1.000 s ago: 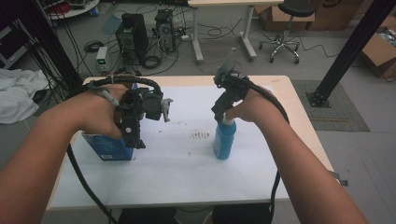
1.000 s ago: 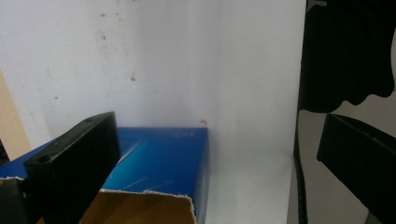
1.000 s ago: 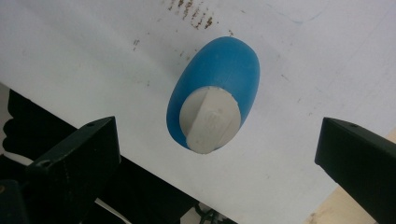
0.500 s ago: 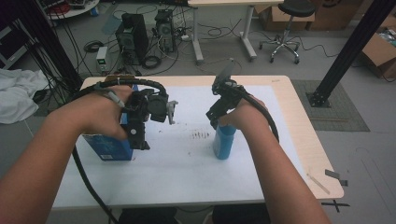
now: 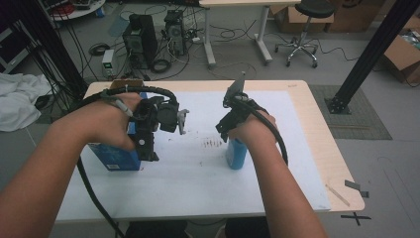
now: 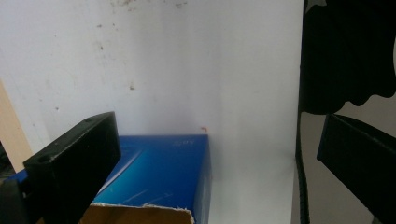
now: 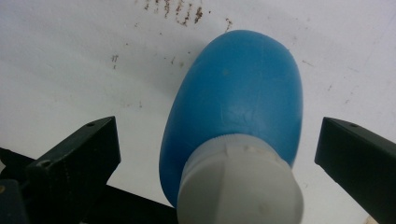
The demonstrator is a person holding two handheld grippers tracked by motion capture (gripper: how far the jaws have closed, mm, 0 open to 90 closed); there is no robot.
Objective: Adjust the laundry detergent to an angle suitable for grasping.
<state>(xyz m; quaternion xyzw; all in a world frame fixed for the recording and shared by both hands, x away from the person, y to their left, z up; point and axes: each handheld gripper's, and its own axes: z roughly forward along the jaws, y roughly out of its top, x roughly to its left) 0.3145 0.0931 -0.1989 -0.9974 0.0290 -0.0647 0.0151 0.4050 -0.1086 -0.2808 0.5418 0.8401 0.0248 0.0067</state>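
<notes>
A blue bottle (image 5: 236,154) with a white cap (image 7: 240,184) stands upright on the white mat. My right gripper (image 5: 229,125) hangs just above it, open; in the right gripper view the right gripper (image 7: 217,133) has one jaw on each side of the cap, both clear of it. A blue cardboard box (image 5: 115,156) with a torn open top (image 6: 140,213) sits at the mat's left. My left gripper (image 5: 150,148) hovers over the box's right end, open, and in the left gripper view the left gripper (image 6: 217,137) has nothing between its jaws.
The white mat (image 5: 198,188) covers most of a wooden table (image 5: 322,148). Brown smudges (image 5: 213,144) mark the mat between box and bottle. Beyond the far edge stand computer towers (image 5: 138,37), cables and a stool (image 5: 307,29); a black post (image 5: 366,54) rises at right.
My right gripper has come down and slightly left, closer over the bottle's cap. The left gripper has drifted a little to the right above the box.
</notes>
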